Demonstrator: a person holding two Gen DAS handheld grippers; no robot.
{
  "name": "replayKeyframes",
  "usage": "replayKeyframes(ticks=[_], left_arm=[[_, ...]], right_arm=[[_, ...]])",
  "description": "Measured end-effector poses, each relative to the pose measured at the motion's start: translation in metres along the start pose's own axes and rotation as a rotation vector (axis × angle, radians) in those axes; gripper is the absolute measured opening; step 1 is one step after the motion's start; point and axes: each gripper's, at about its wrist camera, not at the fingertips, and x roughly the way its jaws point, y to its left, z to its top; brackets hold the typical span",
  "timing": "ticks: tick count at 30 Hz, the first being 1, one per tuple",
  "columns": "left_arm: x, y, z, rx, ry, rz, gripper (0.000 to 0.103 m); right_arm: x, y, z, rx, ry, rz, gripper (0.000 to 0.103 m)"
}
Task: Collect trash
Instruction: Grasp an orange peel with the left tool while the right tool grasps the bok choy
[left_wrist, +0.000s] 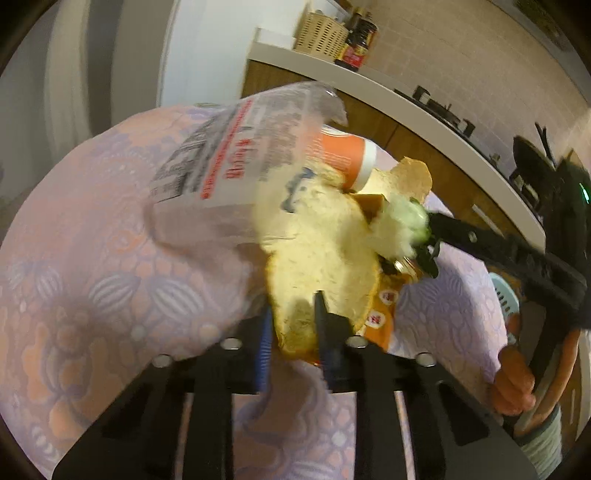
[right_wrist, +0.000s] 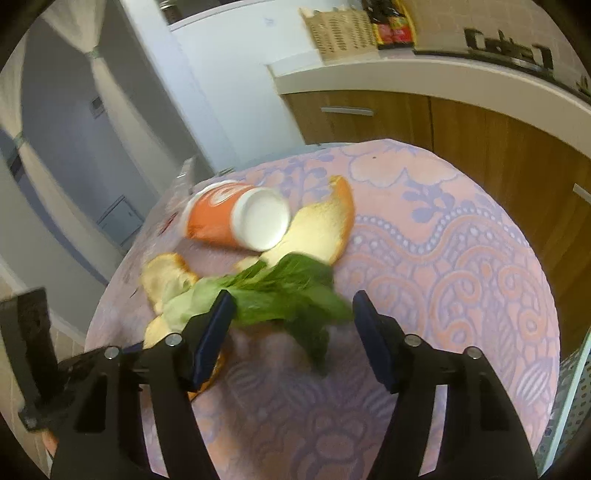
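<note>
My left gripper (left_wrist: 293, 326) is shut on a slice of white bread (left_wrist: 321, 266) and holds it above the pink patterned tablecloth (left_wrist: 92, 258). A clear printed plastic bag (left_wrist: 236, 162) lies behind the bread, with an orange paper cup (left_wrist: 343, 158) on its side beyond. My right gripper (right_wrist: 291, 314) is open over a green lettuce leaf (right_wrist: 288, 291) on the cloth. In the right wrist view the orange cup (right_wrist: 229, 218) lies tipped, with a bread crust (right_wrist: 325, 221) to its right and another bread piece (right_wrist: 166, 277) at the left.
A kitchen counter (right_wrist: 406, 74) with wooden cabinets stands behind the table, bearing a wicker basket (right_wrist: 340, 29) and bottles. The other gripper's black arm (left_wrist: 517, 258) reaches in from the right. A light blue basket (left_wrist: 506, 295) sits past the table's right edge.
</note>
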Motion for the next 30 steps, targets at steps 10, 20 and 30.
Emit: replayKeyframes(ticks=[10, 20, 30], left_arm=[[-0.036, 0.009, -0.011, -0.022, -0.064, -0.008, 0.006], [-0.039, -0.009, -0.041, 0.024, -0.007, -0.063, 0.006], [-0.036, -0.017, -0.049, 0.072, 0.018, -0.090, 0.011]], right_arm=[[-0.028, 0.037, -0.020, -0.109, 0.004, -0.144, 0.063], [-0.024, 0.043, -0.012, 0.213, 0.067, -0.071, 0.070], [-0.022, 0.017, -0.051, 0.320, 0.056, -0.283, 0.070]])
